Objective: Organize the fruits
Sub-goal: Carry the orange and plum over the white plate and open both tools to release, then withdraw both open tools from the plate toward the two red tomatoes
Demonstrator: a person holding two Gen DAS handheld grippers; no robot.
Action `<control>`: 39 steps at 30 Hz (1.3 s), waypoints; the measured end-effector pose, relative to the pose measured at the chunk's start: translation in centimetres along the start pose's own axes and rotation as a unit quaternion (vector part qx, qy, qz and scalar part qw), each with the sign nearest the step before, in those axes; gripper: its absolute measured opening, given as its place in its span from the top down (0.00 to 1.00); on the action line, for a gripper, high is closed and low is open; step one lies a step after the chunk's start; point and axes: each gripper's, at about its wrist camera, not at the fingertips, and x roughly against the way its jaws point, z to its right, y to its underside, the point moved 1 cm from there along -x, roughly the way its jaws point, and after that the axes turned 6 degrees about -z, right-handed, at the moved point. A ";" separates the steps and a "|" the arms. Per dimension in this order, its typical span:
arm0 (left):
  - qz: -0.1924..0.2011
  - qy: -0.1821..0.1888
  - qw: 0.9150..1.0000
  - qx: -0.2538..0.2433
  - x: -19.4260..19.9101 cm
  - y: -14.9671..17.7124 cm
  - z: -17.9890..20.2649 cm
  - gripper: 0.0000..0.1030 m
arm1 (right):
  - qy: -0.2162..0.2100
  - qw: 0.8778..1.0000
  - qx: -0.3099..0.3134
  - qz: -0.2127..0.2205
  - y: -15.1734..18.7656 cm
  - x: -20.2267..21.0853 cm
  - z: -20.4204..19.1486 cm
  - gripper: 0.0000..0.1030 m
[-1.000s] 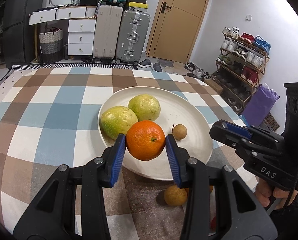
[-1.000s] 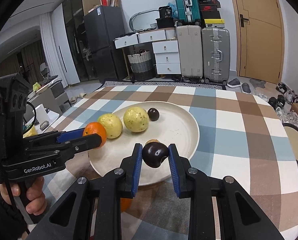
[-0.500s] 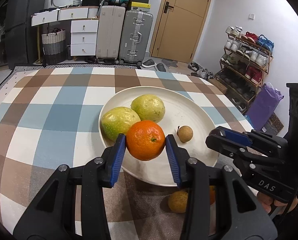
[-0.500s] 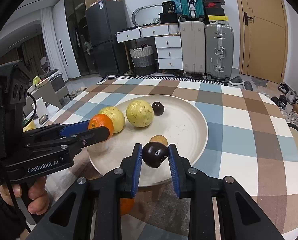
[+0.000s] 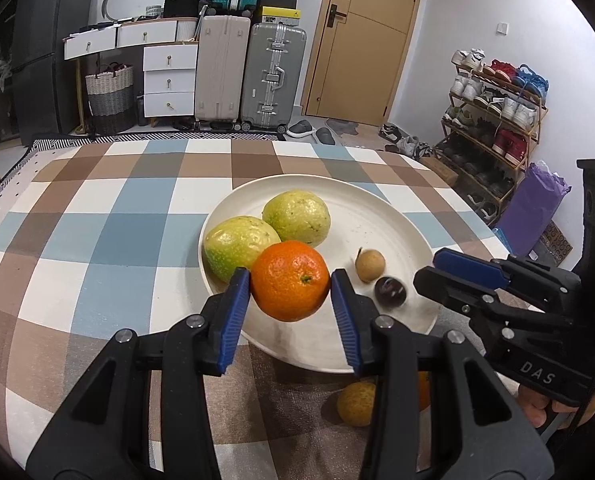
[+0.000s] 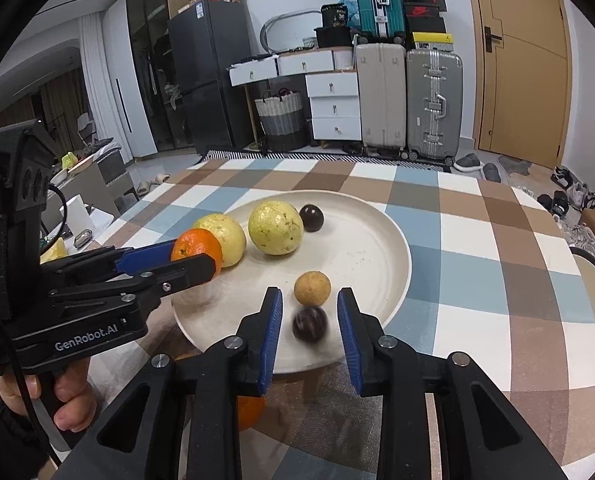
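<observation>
The right hand-held gripper [image 6: 309, 324] has just been opening its jaws, and the small dark fruit [image 6: 309, 323] sits loose between them, blurred, on the near edge of the plate [image 6: 377, 248]. The left hand-held gripper [image 5: 290, 284] clamps the orange [image 5: 290, 280] above the plate's near-left rim, beside two green fruits [image 5: 241, 242]. The next drop looks to be straight down from the left.

The left gripper [image 5: 290, 285] clamps an orange [image 5: 290, 281] above a white plate [image 5: 377, 216] holding two green fruits [image 5: 269, 228] on a checked surface [image 5: 97, 240].
</observation>
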 end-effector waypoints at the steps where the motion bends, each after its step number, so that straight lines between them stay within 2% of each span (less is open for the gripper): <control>1: 0.000 -0.001 1.000 0.000 0.0 0.0 0.0 0.63 | 0.003 1.000 0.001 0.003 0.0 0.1 0.0 0.62; 2: 0.001 -0.003 1.000 0.000 0.1 0.0 0.0 0.60 | 0.006 1.000 0.001 0.007 0.0 0.2 -0.1 0.56; 4: 0.010 -0.002 1.000 -0.001 0.4 0.1 0.1 0.47 | 0.010 1.000 0.001 0.010 0.1 0.4 -0.1 0.49; 5: 0.015 -0.007 1.000 -0.001 0.7 0.1 0.1 0.33 | 0.013 1.000 0.000 0.012 0.1 0.4 0.0 0.46; 6: 0.022 -0.016 1.000 -0.001 0.9 0.2 0.1 0.24 | 0.016 1.000 -0.002 0.012 0.1 0.4 0.0 0.36; 8: 0.035 -0.018 0.999 -0.001 1.5 0.2 0.1 0.21 | 0.021 1.000 -0.004 0.014 0.1 0.5 0.1 0.23; 10: 0.039 -0.015 0.999 0.002 1.7 0.3 0.0 0.19 | 0.021 1.000 -0.005 0.022 0.1 0.8 0.1 0.20; 12: 0.032 -0.014 0.999 0.008 1.7 0.4 -0.3 0.15 | 0.023 0.999 -0.007 0.026 0.2 1.0 0.1 0.11; 15: 0.031 -0.009 0.999 0.013 1.9 0.6 -0.6 0.13 | 0.024 0.999 -0.012 0.026 0.1 0.9 0.4 0.04; 19: 0.039 -0.023 0.999 0.020 2.4 0.9 -0.9 0.01 | 0.020 0.999 -0.022 0.031 0.2 1.1 0.9 0.01; 24: 0.040 -0.021 0.999 0.020 3.2 1.5 -0.9 0.01 | 0.012 1.000 -0.019 0.011 0.7 1.1 0.8 0.00; 30: 0.045 -0.029 0.998 0.016 4.4 2.4 -0.7 0.01 | 0.019 0.999 -0.018 0.037 1.0 2.3 0.6 0.00; 34: 0.043 -0.026 0.999 0.011 5.0 3.0 -0.4 0.01 | 0.025 0.999 -0.017 0.024 1.5 2.4 0.7 0.00; 39: 0.047 -0.022 0.999 0.014 6.0 4.0 -0.2 0.01 | 0.027 0.999 -0.027 0.031 2.3 3.5 0.9 0.00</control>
